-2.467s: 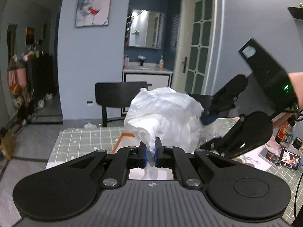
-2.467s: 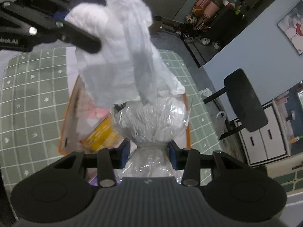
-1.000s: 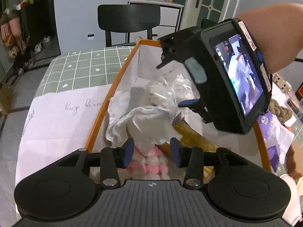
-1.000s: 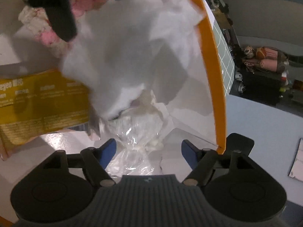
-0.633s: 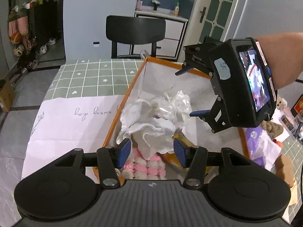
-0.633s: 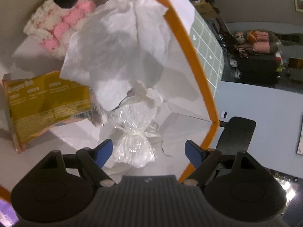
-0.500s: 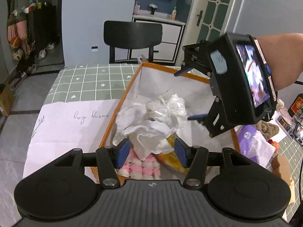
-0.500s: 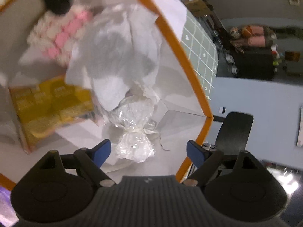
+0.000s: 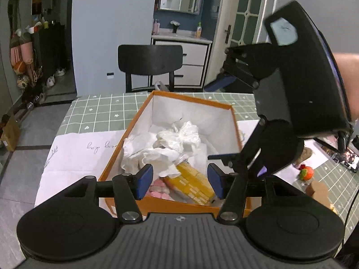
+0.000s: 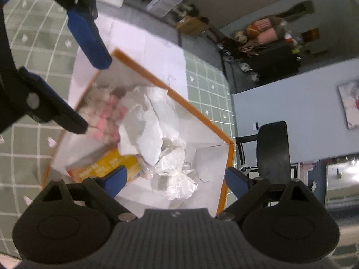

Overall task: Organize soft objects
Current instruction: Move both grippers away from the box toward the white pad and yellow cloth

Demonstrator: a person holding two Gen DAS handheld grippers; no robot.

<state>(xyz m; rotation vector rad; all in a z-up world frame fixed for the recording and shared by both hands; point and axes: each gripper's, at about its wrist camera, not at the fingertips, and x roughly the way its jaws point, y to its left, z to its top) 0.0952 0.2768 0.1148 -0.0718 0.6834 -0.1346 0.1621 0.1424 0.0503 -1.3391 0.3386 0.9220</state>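
Left gripper (image 9: 179, 180): our jaws have just been opening and stand apart with nothing between them, above the near end of the orange box (image 9: 236, 132).
Right gripper (image 10: 176, 182): our jaws have just been opening too, spread wide and empty, over the far end of the box.
White paper wad (image 9: 149, 154): lying loose in the middle of the box, touching neither gripper.
Clear plastic bag (image 10: 174, 174): crumpled beside the wad, toward the far wall of the box.
Already inside: a yellow packet (image 9: 194, 185) and a pink and white knit (image 10: 105, 121) at the near end.
Step in hand, as we judge it: clearing away after the drop.
Doing it well: we should lift straight off, keep the jaws wide so no paper snags, and mind the other gripper close by.
Next: perhaps the soft things lying right of the box.
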